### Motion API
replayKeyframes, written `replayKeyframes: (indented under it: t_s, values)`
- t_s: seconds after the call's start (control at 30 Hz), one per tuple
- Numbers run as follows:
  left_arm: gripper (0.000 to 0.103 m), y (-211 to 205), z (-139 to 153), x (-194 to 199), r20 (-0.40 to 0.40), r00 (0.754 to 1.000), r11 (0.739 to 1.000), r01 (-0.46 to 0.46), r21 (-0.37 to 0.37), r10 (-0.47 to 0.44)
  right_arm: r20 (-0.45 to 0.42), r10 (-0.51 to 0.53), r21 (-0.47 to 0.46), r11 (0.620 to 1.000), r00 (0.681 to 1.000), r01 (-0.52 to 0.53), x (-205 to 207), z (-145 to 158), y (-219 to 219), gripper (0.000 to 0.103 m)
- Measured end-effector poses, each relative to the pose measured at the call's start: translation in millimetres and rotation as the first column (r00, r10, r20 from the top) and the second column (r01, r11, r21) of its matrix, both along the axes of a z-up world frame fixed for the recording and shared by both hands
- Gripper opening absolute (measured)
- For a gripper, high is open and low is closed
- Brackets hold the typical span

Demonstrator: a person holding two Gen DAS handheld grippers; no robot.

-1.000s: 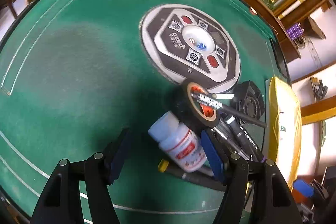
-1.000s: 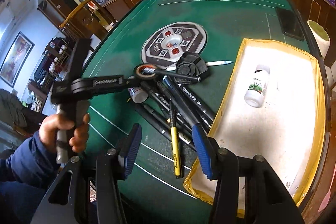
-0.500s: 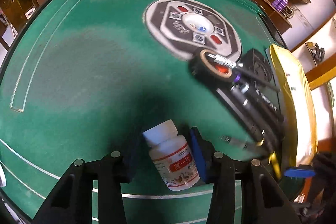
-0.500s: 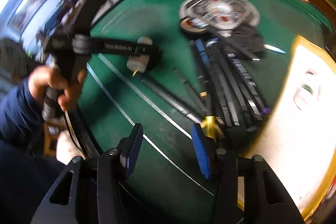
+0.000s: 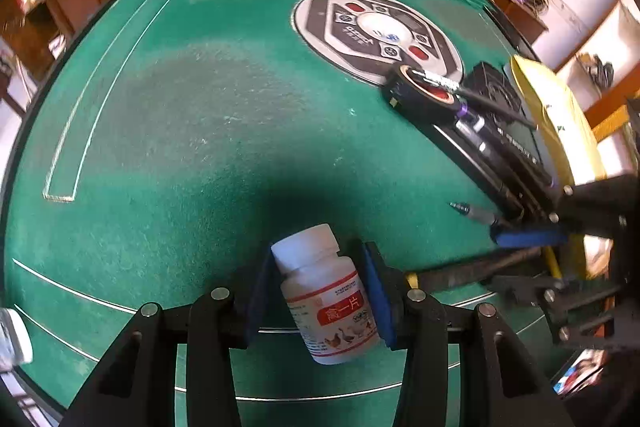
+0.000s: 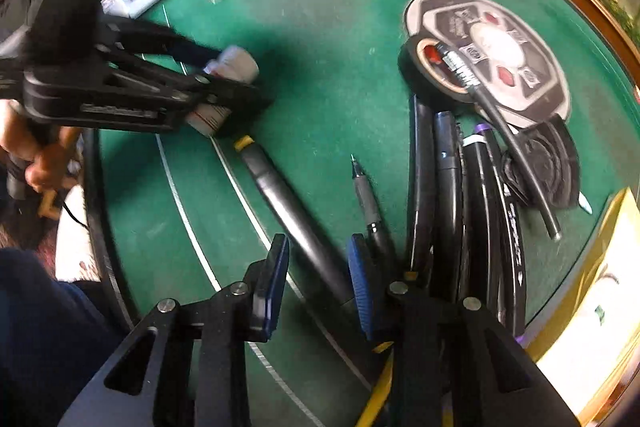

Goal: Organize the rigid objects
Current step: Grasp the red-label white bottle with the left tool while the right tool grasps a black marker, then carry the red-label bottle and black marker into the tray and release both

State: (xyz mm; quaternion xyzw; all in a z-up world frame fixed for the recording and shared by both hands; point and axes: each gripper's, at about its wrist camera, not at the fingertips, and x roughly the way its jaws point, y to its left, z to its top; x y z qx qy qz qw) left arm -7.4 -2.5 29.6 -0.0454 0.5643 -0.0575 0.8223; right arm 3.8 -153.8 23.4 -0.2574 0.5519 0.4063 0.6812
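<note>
Right gripper [image 6: 318,283], jaws just closing, straddles the lower end of a black marker [image 6: 294,215] lying on the green surface [image 6: 320,27], its long axis across the gap (pads not yet pressing); left gripper [image 5: 320,291] clamps a pill bottle [image 5: 326,291].

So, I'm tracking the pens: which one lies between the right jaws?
The thick black marker with the yellow end, lying alone left of the bundled pens.
</note>
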Motion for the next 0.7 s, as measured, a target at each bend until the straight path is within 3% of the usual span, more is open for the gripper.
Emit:
replayKeyframes:
  t_s: [0.13,0.23,0.33,0.7]
  values:
    - [0.045,-1.1,-1.5,-2.0,0.019,1.0,1.0,0.009,0.011,-0.009,0.008,-0.011,-0.015,1.0,1.0,0.011,-3.0,0.7,1.6,0.014]
    - [0.04,0.4,-1.5,-3.8,0.03,1.0,1.0,0.0,0.014,0.0,0.006,-0.084,-0.021,0.996,0.996,0.084,-7.2,0.9,1.4,0.014]
    - [0.04,5.5,-0.9,-6.8,0.028,0.999,1.0,-0.019,-0.017,0.02,-0.036,-0.172,0.043,0.984,0.984,0.173,-8.7,5.7,-6.3,0.014]
    - [0.039,-12.5,19.6,-6.2,0.058,0.998,0.998,0.015,-0.055,-0.012,-0.18,-0.364,0.237,0.886,0.914,0.399,0.6,29.7,-49.9,0.014]
